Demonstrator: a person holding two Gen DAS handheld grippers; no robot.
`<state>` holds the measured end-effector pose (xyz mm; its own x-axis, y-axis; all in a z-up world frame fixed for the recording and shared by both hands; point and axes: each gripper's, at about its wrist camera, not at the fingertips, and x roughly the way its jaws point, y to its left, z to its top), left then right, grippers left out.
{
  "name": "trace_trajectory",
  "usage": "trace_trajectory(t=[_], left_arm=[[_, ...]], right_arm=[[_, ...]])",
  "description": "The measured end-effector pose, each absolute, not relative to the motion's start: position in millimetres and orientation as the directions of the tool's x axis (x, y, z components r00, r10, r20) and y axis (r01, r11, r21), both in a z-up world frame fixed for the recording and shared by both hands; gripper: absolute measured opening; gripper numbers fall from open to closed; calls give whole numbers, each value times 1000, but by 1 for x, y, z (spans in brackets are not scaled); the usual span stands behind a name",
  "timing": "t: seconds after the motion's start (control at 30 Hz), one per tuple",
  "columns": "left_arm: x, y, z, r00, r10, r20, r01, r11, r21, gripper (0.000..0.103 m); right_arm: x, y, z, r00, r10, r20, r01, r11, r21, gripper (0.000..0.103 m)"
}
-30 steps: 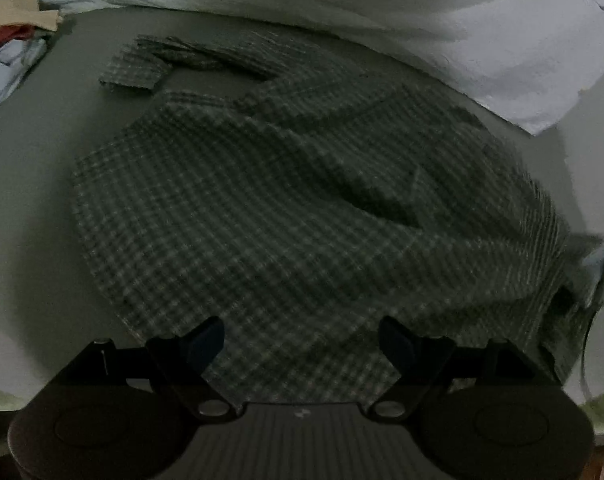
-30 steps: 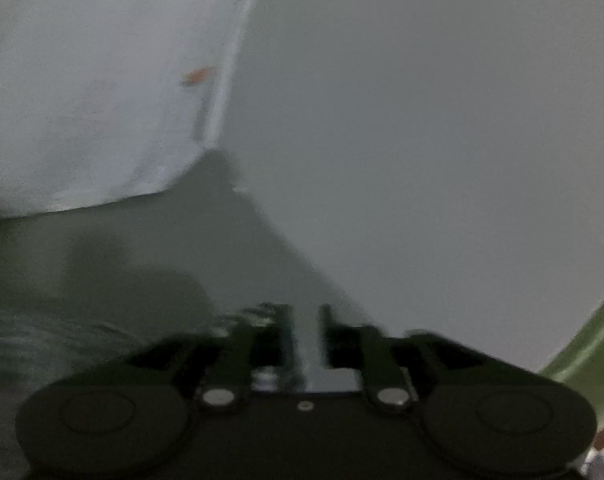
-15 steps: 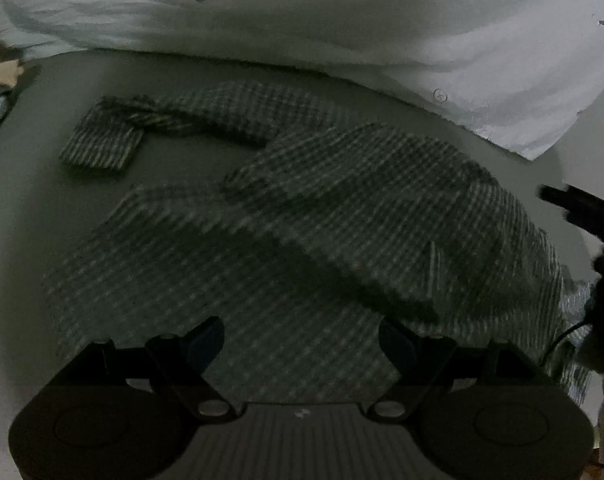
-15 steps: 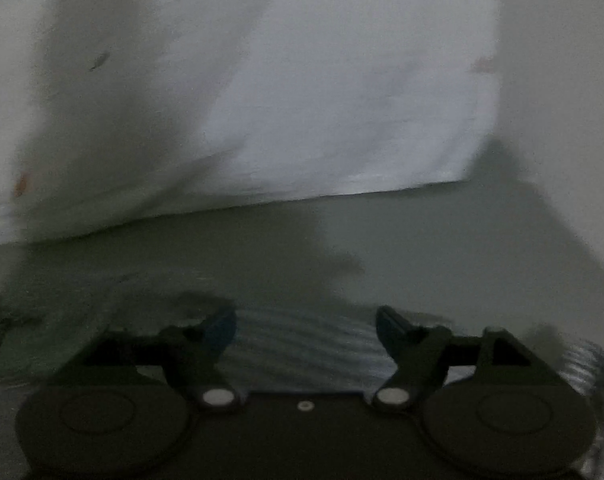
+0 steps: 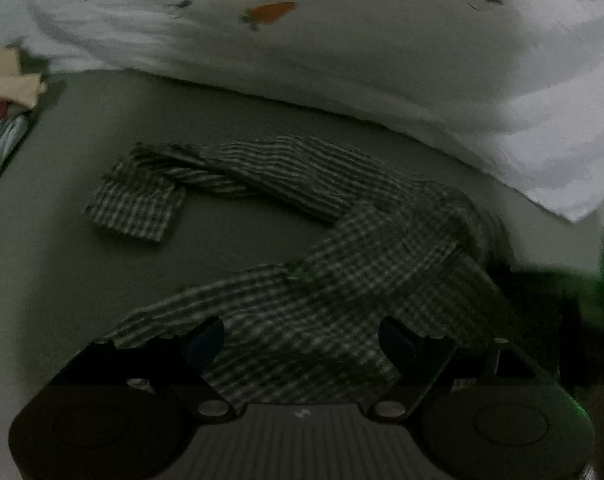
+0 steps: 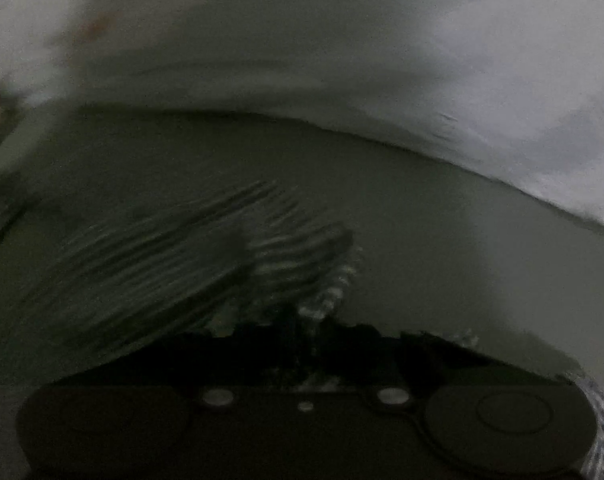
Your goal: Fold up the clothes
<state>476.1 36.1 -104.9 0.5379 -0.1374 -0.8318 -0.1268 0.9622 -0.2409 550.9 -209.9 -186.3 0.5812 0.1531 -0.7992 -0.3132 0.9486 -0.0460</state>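
Note:
A dark checked shirt (image 5: 381, 248) lies crumpled on the grey-green bed sheet (image 5: 54, 280), with one sleeve and its cuff (image 5: 138, 200) stretched to the left. My left gripper (image 5: 302, 340) hovers over the shirt's near edge, its jaws wide apart; the cloth lies under them and is not pinched. In the blurred right wrist view the shirt (image 6: 162, 248) fans out to the left. My right gripper (image 6: 309, 340) is closing, its jaws nearly together, with a bunched edge of the shirt between them. A dark blurred shape with a green light (image 5: 549, 300) sits at the shirt's right end.
A white duvet (image 5: 341, 48) with carrot prints is heaped along the far side of the bed, also seen in the right wrist view (image 6: 421, 60). A small pile of other clothes (image 5: 6, 88) lies at the far left. Bare sheet shows left of the shirt.
The shirt has bunched toward the right, no longer spread flat, and the sleeve now sits nearer the middle. My right gripper swung down to the shirt and its jaws went from open to nearly together.

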Motion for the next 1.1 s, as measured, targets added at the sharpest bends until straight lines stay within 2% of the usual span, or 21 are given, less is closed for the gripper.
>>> trace_trajectory(t=[0.1, 0.17, 0.2, 0.23, 0.3, 0.43, 0.5, 0.6, 0.67, 0.73, 0.8, 0.87, 0.9, 0.93, 0.97, 1.1], left_arm=[[480, 34, -103, 541, -143, -829, -121, 962, -245, 85], [487, 26, -98, 546, -143, -826, -88, 970, -227, 85], [491, 20, -96, 552, -146, -821, -65, 974, -217, 85], [495, 14, -92, 560, -150, -815, -39, 977, -207, 85], [504, 0, -86, 574, -174, -800, 24, 980, -196, 85], [526, -39, -74, 604, -238, -761, 173, 971, -166, 85], [538, -58, -72, 616, -265, -742, 237, 960, -147, 85], [562, -86, -77, 596, -295, -747, 311, 942, -124, 85], [579, -104, -88, 560, -279, -780, 339, 936, -92, 85], [591, -122, -106, 519, -200, -831, 346, 938, -10, 83], [594, -128, -123, 498, -130, -858, 328, 943, 48, 75], [589, -118, -135, 476, -84, -876, 266, 963, 52, 53], [583, -108, -139, 462, -69, -884, 225, 973, 42, 47], [576, -97, -143, 448, -54, -893, 184, 982, 32, 30], [569, -85, -147, 432, -41, -901, 142, 990, 23, 17], [530, -45, -167, 336, -24, -942, 13, 1000, -21, 17]], right_arm=[[487, -176, -183, 462, 300, -834, -491, 870, 41, 10], [447, -159, -183, 339, 384, -859, -596, 794, 120, 25], [434, -156, -180, 306, 416, -856, -623, 767, 150, 38], [428, -156, -176, 301, 440, -846, -631, 757, 170, 43], [427, -165, -164, 339, 460, -821, -620, 765, 173, 45], [447, -208, -137, 441, 513, -736, -497, 823, 276, 55], [460, -228, -132, 518, 480, -708, -407, 866, 290, 57], [483, -257, -140, 618, 325, -716, -247, 945, 215, 58], [500, -268, -156, 611, 198, -766, -151, 980, 133, 58], [518, -274, -175, 551, 56, -832, -61, 998, 27, 58], [524, -277, -191, 493, -34, -870, -30, 998, -56, 57], [512, -282, -197, 471, -85, -878, 8, 996, -92, 51], [502, -287, -197, 468, -93, -879, 33, 996, -88, 45], [491, -290, -197, 458, -100, -883, 62, 995, -81, 39], [480, -291, -198, 443, -106, -890, 87, 993, -75, 38], [434, -306, -207, 343, -121, -932, 102, 991, -91, 35]])
